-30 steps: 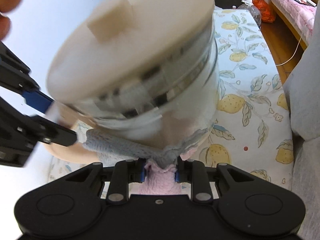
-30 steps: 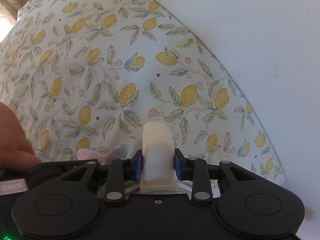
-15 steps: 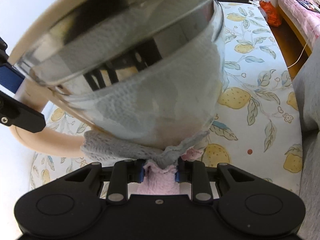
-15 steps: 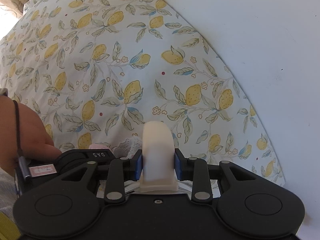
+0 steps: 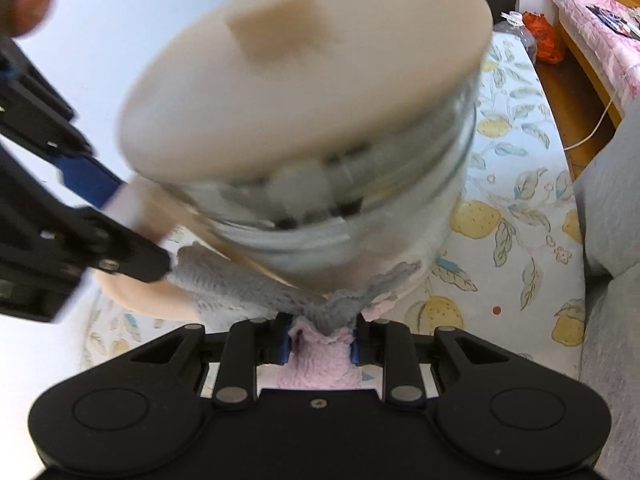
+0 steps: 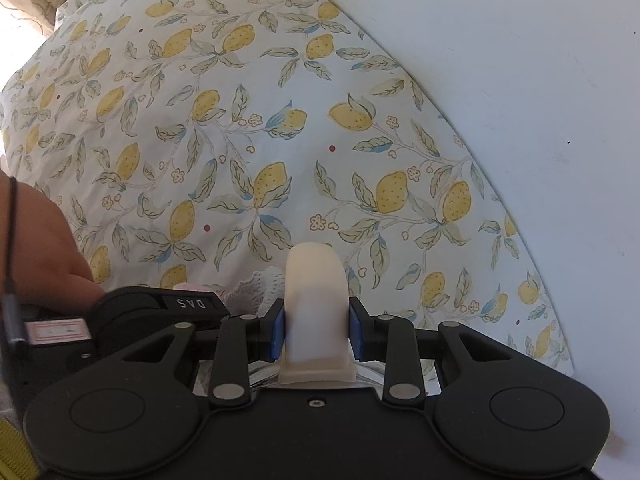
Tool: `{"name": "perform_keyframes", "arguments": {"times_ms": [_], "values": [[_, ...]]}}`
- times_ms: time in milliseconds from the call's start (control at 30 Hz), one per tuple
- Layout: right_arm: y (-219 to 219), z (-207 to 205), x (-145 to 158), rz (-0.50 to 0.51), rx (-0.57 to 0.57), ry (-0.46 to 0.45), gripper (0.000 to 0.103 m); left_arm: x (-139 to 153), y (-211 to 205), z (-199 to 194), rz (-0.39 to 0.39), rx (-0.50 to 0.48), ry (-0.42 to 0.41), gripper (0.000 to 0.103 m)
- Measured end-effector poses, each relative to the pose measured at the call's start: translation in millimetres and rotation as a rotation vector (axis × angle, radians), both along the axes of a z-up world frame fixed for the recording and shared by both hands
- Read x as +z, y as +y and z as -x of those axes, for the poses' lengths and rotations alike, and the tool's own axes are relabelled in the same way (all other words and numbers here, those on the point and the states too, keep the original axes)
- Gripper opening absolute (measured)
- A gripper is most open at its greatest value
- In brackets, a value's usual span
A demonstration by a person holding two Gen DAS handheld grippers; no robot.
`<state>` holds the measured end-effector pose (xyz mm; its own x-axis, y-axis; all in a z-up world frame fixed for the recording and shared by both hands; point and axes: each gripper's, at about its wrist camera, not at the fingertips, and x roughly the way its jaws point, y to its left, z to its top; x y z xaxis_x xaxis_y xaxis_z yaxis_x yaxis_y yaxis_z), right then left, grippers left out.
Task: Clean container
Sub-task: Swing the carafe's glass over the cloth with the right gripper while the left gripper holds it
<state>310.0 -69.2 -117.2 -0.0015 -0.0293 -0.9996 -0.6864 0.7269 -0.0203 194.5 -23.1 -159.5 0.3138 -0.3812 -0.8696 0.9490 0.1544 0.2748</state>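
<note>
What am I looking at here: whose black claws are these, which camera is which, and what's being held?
No robot: a person carries a hand-held gripper in each hand, each with a fisheye camera looking along its fingers. The left camera shows the left hand-held gripper clamped on a pink and grey cloth, pressed against a clear container with a cream lid. The right camera looks down at a lemon-print tablecloth; the right hand-held gripper is clamped on a cream handle. It also shows at the left camera's left edge.

A home: lemon-print tablecloth [image 6: 280, 120], pink quilted bedding [image 5: 592, 24].
</note>
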Motion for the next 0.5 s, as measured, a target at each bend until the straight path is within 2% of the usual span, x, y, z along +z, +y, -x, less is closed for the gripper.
{"name": "perform_keyframes", "arguments": {"times_ms": [100,333,500], "values": [[1,0,0,0.001,0.007,0.004,0.036,9,4,0,0.016,-0.005,-0.019,0.025],[3,1,0,0.004,0.023,0.014,0.036,27,1,-12,0.046,0.035,-0.002,0.025],[4,2,0,0.006,0.034,0.021,0.036,27,-1,-15,0.048,0.054,-0.005,0.025]]}}
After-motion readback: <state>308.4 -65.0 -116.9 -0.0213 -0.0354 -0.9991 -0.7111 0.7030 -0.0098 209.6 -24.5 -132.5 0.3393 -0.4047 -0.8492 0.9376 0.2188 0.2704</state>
